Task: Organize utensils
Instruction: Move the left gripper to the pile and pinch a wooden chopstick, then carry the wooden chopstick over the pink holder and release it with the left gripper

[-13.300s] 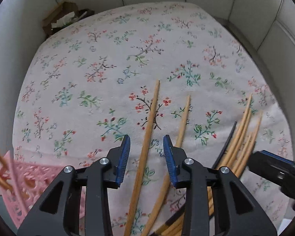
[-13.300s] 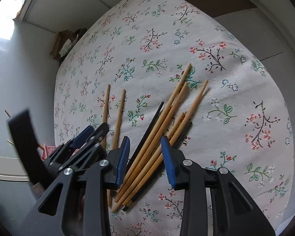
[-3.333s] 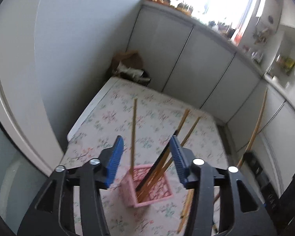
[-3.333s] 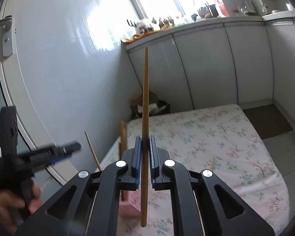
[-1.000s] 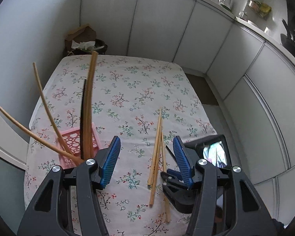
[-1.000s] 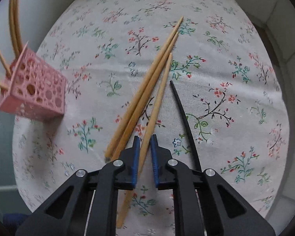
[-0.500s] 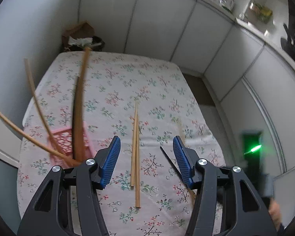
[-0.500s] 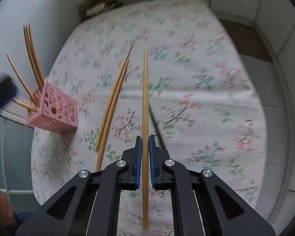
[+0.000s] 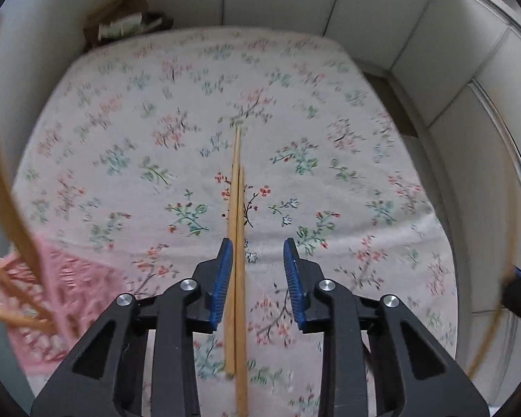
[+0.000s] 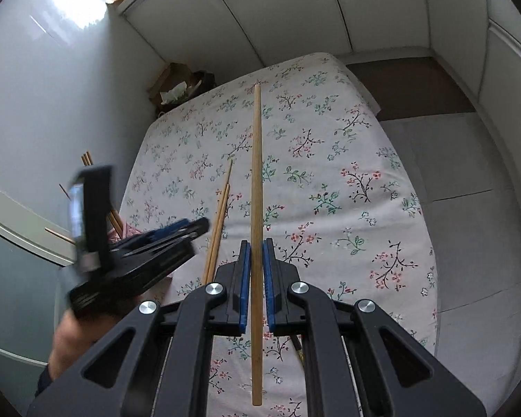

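While two wooden chopsticks lie side by side on the floral table, the left gripper straddles them, jaws just narrowing but unclenched; the right gripper clamps a single chopstick aloft (pink basket at left).

My pink perforated plastic holder is smeared by motion and cut off at the left edge. In the right wrist view my left tongs are blurred and hide most of that holder. A thin black chopstick barely peeks from under my right tongs.
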Demonstrator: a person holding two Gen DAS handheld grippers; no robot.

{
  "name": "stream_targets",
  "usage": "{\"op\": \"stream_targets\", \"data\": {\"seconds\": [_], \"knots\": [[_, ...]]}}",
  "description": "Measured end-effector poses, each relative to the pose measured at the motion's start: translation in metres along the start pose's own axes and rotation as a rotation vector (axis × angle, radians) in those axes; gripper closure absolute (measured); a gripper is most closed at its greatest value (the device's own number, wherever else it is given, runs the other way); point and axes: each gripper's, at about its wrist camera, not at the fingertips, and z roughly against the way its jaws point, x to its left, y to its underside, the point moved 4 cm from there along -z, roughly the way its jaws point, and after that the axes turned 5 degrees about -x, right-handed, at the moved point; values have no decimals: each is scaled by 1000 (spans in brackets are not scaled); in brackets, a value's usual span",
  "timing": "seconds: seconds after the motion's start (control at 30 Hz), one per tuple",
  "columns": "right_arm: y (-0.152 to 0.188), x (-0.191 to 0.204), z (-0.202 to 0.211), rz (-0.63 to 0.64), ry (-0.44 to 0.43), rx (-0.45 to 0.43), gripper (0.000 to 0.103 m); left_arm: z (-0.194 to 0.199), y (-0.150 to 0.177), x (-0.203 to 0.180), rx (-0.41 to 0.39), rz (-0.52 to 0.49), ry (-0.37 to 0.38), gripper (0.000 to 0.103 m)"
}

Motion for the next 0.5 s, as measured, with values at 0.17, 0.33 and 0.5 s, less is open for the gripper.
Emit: {"op": "stream_targets", "data": {"seconds": [0.17, 0.33, 0.5], "knots": [[-2, -5, 8, -7, -18, -10, 95, -29, -1, 17, 38, 72, -30, 76], [-5, -11, 11, -20, -19, -17, 95, -42, -6, 25, 46, 95, -48, 96], [-7, -13, 13, -31, -27, -21, 95, -46, -6, 25, 32, 103, -53, 99]]}}
